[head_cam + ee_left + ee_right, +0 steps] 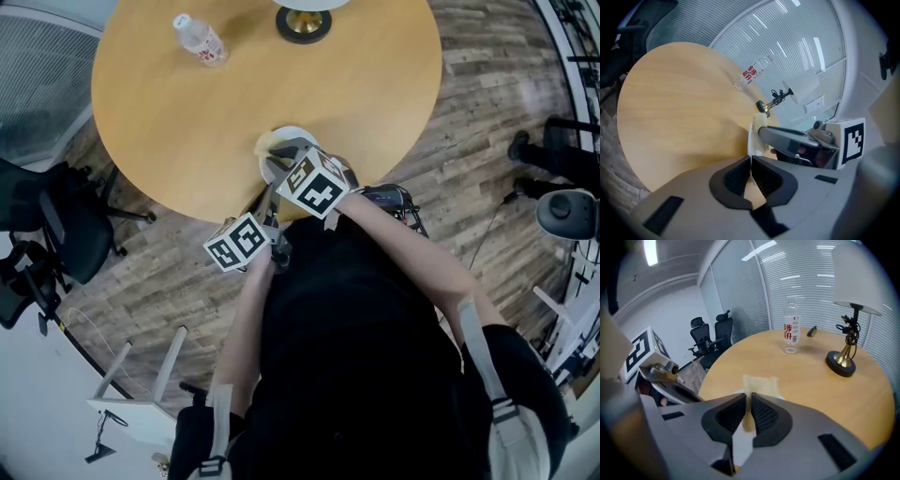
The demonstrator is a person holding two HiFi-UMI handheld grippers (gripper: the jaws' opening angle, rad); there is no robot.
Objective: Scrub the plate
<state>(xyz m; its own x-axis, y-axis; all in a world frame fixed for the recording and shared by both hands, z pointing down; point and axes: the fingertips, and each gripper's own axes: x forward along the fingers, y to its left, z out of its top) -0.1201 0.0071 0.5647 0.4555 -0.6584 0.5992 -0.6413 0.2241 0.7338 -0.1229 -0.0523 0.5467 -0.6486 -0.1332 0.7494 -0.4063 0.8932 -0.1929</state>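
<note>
A white plate (284,134) sits at the near edge of the round wooden table (178,122). My left gripper (751,176) is shut on the plate's thin rim (749,143), which runs edge-on between the jaws. My right gripper (749,414) is shut on a beige scrub pad (760,384), and the pad lies against the plate (739,446). In the head view the pad (265,143) shows at the plate's left rim, with the right gripper (284,153) over the plate and the left gripper (273,202) just below it. Most of the plate is hidden by the grippers.
A clear water bottle (199,39) lies or stands at the table's far left, and a brass-based lamp (303,21) stands at the far side. Black office chairs (52,225) stand on the wooden floor to the left. A white stand (131,394) is near my feet.
</note>
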